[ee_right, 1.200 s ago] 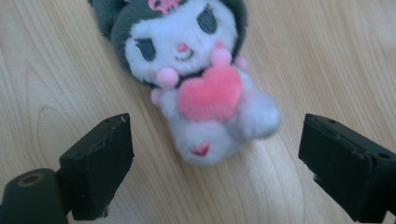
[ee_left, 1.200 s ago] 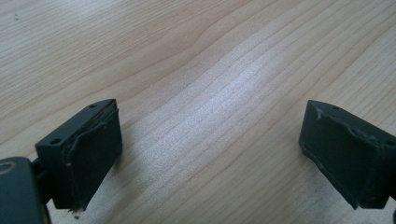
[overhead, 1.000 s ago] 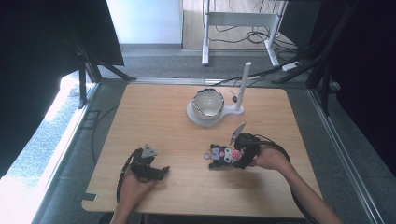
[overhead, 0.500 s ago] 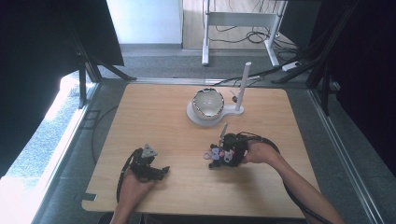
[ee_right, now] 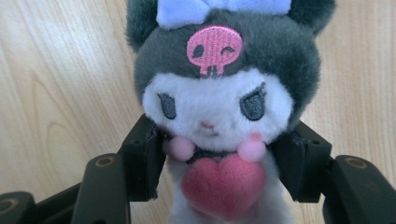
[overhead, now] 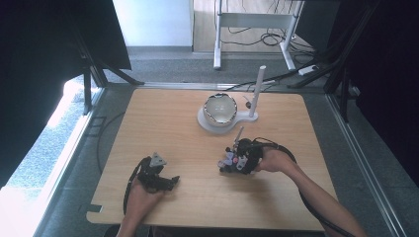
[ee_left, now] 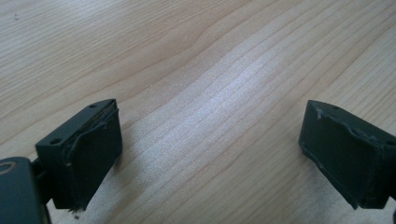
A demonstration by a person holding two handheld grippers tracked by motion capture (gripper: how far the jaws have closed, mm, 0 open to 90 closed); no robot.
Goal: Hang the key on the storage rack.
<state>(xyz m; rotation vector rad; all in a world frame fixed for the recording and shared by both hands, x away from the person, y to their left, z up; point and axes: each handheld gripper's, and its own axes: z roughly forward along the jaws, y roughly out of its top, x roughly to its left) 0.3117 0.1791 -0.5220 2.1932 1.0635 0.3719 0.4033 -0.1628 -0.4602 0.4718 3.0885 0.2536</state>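
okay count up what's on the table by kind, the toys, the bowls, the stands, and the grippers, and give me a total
Plush toys: 1, the plush toy clamped in the right gripper.
Bowls: 1, the bowl.
Stands: 1, the white stand with an upright post, under the bowl.
Grippers: 2, right gripper and left gripper.
Total: 5

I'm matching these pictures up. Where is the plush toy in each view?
High view: plush toy right of table centre, in the right gripper.
Right gripper view: plush toy centred, clamped between the jaws.
Left gripper view: not in it.
Shared landmark: the wooden table.
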